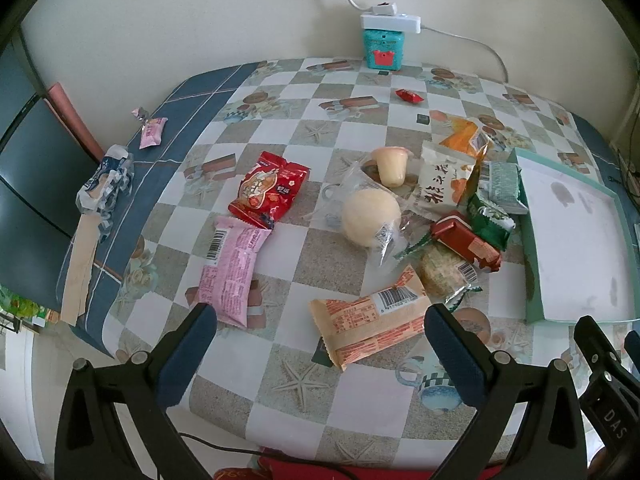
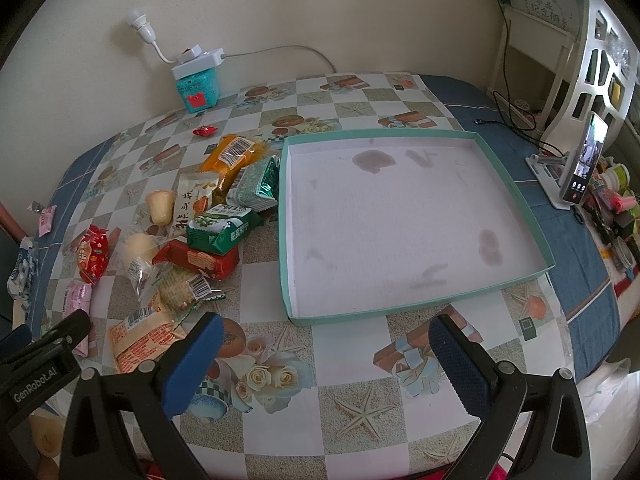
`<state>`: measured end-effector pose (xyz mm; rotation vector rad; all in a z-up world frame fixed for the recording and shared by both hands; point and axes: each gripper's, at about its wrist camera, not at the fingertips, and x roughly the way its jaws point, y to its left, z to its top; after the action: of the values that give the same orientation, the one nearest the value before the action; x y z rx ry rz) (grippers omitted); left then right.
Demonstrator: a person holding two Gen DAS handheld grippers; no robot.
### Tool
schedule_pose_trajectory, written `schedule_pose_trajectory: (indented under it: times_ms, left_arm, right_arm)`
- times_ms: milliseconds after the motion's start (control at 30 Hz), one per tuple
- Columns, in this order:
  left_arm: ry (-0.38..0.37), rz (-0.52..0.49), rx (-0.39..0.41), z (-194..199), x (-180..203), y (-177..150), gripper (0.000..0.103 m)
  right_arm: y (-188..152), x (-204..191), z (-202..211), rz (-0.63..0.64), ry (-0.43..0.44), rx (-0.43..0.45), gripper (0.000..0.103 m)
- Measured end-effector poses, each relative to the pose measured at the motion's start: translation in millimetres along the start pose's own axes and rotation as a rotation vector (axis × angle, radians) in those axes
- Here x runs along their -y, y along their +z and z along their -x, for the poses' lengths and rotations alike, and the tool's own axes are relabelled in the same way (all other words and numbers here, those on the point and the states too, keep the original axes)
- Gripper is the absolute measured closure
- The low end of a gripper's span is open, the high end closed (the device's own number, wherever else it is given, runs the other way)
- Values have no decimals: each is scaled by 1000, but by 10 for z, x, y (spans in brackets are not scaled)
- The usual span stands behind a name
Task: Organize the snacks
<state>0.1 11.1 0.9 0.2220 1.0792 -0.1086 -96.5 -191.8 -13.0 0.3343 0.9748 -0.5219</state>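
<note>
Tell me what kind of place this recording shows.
Likely a home dining or living room: a table under a patterned oilcloth, a white power strip by the wall, and a phone on a stand beside household clutter.

The left hand-held gripper (image 1: pixel 320 344) hangs wide open above the counter (image 1: pixel 280 360), its fingers either side of an orange snack packet (image 1: pixel 370 316), beside a teal tray (image 1: pixel 532 240)
</note>
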Motion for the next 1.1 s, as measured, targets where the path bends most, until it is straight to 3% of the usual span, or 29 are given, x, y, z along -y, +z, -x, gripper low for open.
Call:
schedule_pose_trajectory:
  times_ms: [1100]
  left_arm:
    - [-5,4,-2,-9,-5,-14,0]
  right_arm:
    - [-41,-76,-60,13,-8,-2,0]
